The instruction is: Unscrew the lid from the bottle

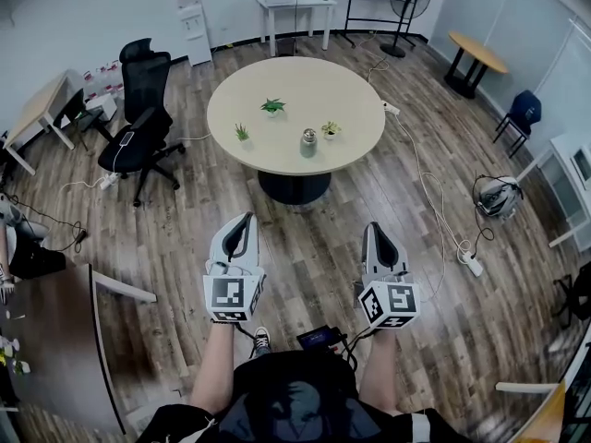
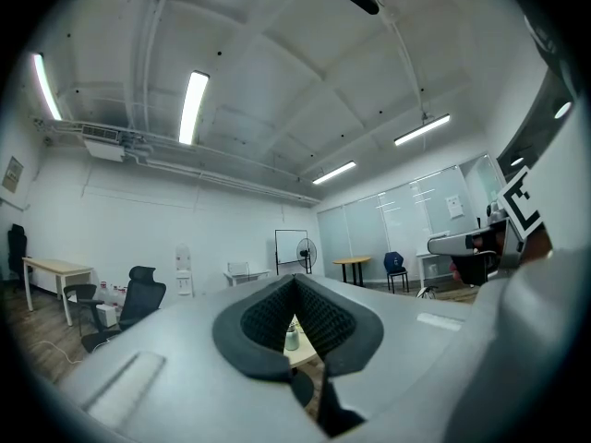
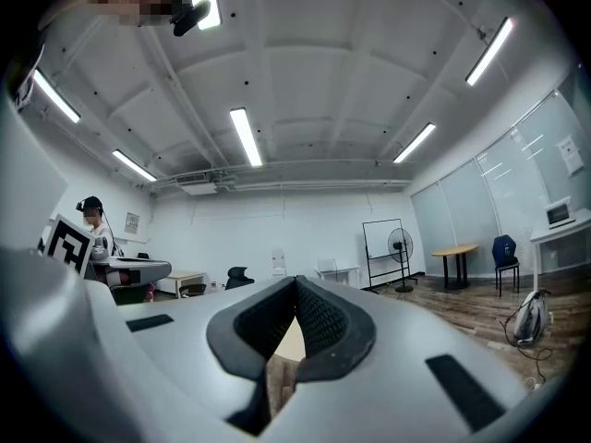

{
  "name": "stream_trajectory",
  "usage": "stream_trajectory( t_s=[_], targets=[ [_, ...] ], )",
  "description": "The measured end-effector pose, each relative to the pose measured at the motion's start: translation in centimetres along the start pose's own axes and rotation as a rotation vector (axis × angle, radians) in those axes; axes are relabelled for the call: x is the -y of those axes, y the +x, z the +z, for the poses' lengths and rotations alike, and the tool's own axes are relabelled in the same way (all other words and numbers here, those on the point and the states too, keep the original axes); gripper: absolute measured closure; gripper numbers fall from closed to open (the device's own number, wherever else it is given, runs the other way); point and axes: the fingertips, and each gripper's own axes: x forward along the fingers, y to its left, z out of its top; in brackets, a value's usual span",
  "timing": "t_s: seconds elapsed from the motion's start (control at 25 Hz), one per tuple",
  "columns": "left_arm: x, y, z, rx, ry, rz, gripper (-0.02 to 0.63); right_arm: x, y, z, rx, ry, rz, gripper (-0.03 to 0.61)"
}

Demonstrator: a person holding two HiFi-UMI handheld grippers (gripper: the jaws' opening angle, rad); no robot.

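Two bare forearms reach forward side by side, each hand holding a gripper: left gripper (image 1: pixel 242 225) and right gripper (image 1: pixel 379 234), both closed and empty.

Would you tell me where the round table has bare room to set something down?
The table is bare on its right side and far edge, behind the green plant. Crowded near the front, around the bottle and two small potted plants.

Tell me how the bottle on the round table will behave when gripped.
The bottle stands upright, taller than wide, so a sideways push would probably tip it. Free-standing on the table, it may spin with the lid unless held. Its material is too distant to judge.
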Motion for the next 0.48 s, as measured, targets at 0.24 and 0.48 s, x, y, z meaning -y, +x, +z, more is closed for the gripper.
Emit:
stream_trajectory(
  t_s=[0.24,0.48],
  targets=[
    [1.5,0.5,0.4,0.0,0.021,0.04,0.612,1.7,0.2,0.1,-0.001,0.002,0.046,0.575],
    [3.5,1.3,0.2,-0.008,0.034,0.068,0.612,4.1,0.5,0.0,0.008,0.03,0.073,0.575]
  ],
)
